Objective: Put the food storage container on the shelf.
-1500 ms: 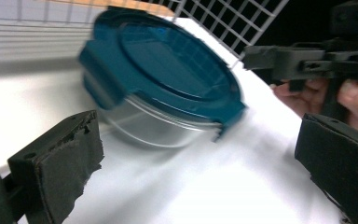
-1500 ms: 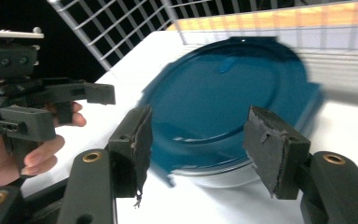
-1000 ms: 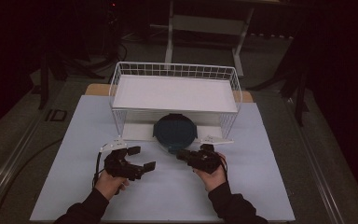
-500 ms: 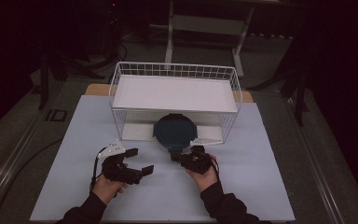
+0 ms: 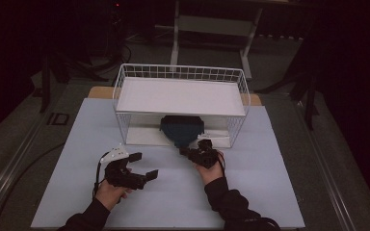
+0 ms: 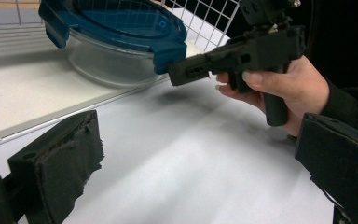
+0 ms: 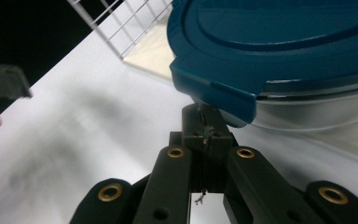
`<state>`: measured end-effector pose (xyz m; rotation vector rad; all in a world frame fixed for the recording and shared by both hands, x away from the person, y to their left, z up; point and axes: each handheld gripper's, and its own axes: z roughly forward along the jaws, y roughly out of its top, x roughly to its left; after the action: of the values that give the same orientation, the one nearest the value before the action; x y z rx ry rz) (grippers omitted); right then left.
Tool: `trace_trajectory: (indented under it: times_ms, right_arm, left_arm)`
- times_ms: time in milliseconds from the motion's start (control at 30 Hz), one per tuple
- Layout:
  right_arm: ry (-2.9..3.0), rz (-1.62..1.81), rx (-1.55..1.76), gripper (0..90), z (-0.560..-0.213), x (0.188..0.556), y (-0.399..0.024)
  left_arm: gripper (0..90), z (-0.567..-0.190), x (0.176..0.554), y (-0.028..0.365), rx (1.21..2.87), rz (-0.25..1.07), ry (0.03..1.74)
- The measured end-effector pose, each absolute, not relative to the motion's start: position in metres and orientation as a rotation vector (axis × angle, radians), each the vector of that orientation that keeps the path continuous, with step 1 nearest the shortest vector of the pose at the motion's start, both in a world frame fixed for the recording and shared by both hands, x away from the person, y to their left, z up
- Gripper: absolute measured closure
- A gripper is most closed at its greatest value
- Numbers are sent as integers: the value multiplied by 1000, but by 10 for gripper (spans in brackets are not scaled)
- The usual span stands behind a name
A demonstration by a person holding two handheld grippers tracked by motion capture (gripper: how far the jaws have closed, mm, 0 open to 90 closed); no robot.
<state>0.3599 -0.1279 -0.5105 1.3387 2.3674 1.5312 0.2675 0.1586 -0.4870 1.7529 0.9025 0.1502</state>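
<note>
From above, my right claw (image 5: 192, 153) is closed, empty, tips at the container (image 5: 182, 130) under the basket (image 5: 180, 72). My left claw (image 5: 142, 166) hovers open, near left. Left view: the blue lid's (image 6: 116, 23) tab meets the tips. Right view: pressed-together jaws under that tab.

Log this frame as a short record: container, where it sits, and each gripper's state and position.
container: clear bowl with blue clip lid
location: lower level of the white wire rack, at its front edge
right gripper: jaws shut, tips just under a lid tab; contact unclear
left gripper: jaws open, nothing between them, over the white table
</note>
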Motion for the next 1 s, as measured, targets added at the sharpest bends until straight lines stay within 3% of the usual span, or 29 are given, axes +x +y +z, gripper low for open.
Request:
trace_trajectory:
  times_ms: [500, 567, 667, 900, 1000]
  right_arm:
    - [2315, 1513, 1365, 896, -512, 381, -126]
    - [2318, 1529, 1371, 861, -511, 381, -126]
    - [2354, 1526, 1321, 714, -508, 376, -123]
    - [2365, 1621, 1220, 260, -502, 359, -123]
    - [2334, 1639, 1180, 206, -500, 352, -124]
  left_arm:
    - [11, -488, 267, 159, 1757, 145, 901]
    - [11, -488, 267, 159, 1761, 147, 902]
    - [11, -488, 266, 158, 1759, 145, 896]
    - [11, -485, 262, 156, 1765, 162, 858]
    - [11, -485, 261, 155, 1766, 165, 853]
